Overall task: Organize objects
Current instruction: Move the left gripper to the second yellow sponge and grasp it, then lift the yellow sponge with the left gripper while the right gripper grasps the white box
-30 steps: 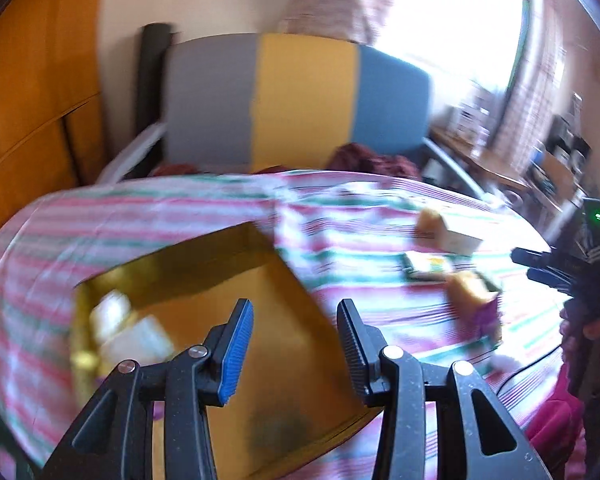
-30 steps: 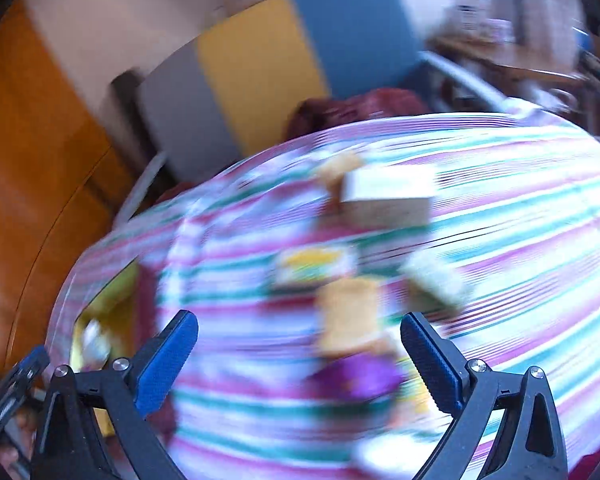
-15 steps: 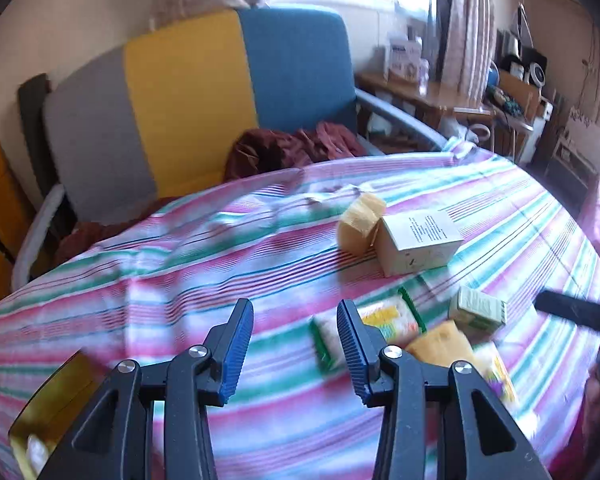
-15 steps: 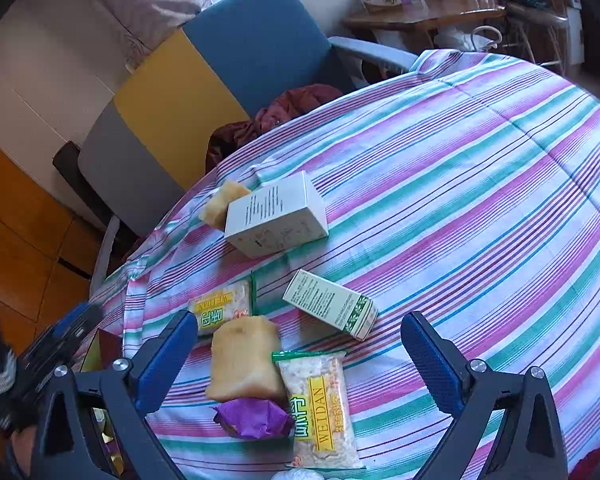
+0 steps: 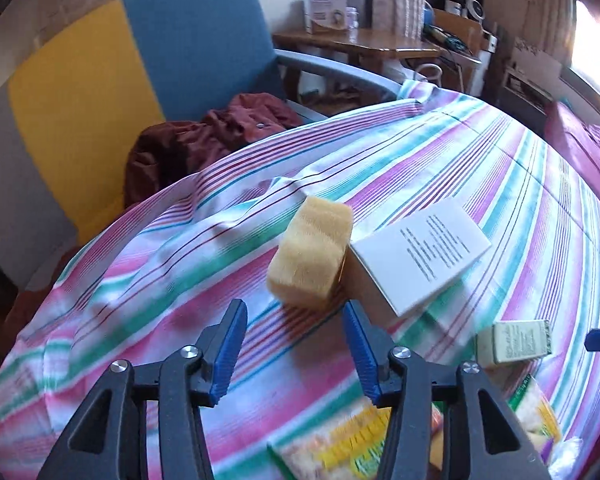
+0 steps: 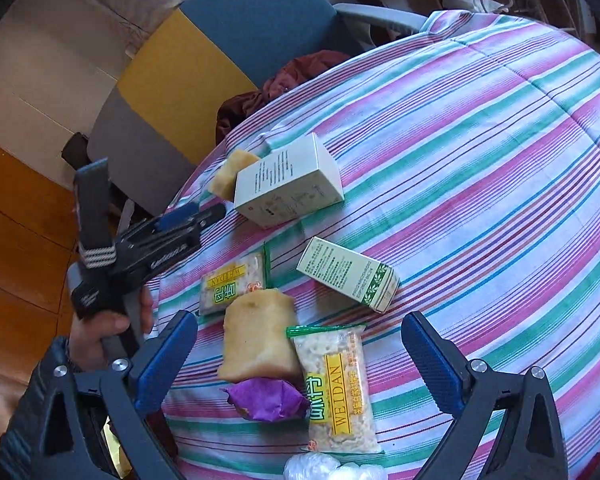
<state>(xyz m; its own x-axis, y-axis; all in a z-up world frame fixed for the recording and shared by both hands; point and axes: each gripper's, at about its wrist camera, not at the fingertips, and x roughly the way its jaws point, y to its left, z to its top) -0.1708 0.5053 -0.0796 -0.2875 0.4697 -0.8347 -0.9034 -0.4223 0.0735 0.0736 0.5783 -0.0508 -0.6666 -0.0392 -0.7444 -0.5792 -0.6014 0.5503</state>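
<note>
**While both jaws gape, snacks and boxes lie scattered on the striped table**

Where the left hand-held gripper (image 5: 294, 346) reaches low over the table (image 5: 540, 184), its blue-padded jaws stand apart with nothing between them, aimed at a yellow sponge-like block (image 5: 310, 258) that sits just ahead of the fingertips. That block leans against a white box (image 5: 418, 254) printed with small text. In the right wrist view the person's left hand (image 6: 100, 332) wraps the black handle from below, knuckles toward the table edge, the tool pointing across toward the block.

The right hand-held gripper (image 6: 300, 354) hovers above the near edge of the table, jaws spread wide and empty. Between and below its pads lie a tan pouch (image 6: 258, 334), a purple-wrapped piece (image 6: 266, 398) touching the pouch's near end, and a clear snack pack marked WEIDAN (image 6: 336, 388) just beside both. A second WEIDAN pack (image 6: 232, 282) lies partly under the pouch's far end. A small green-and-white carton (image 6: 348, 274) rests on its side a little apart, to the right of that pack.

Behind the table stands a chair (image 5: 140, 80) with grey, yellow and blue panels, a dark red garment (image 5: 204, 144) heaped on its seat.
</note>
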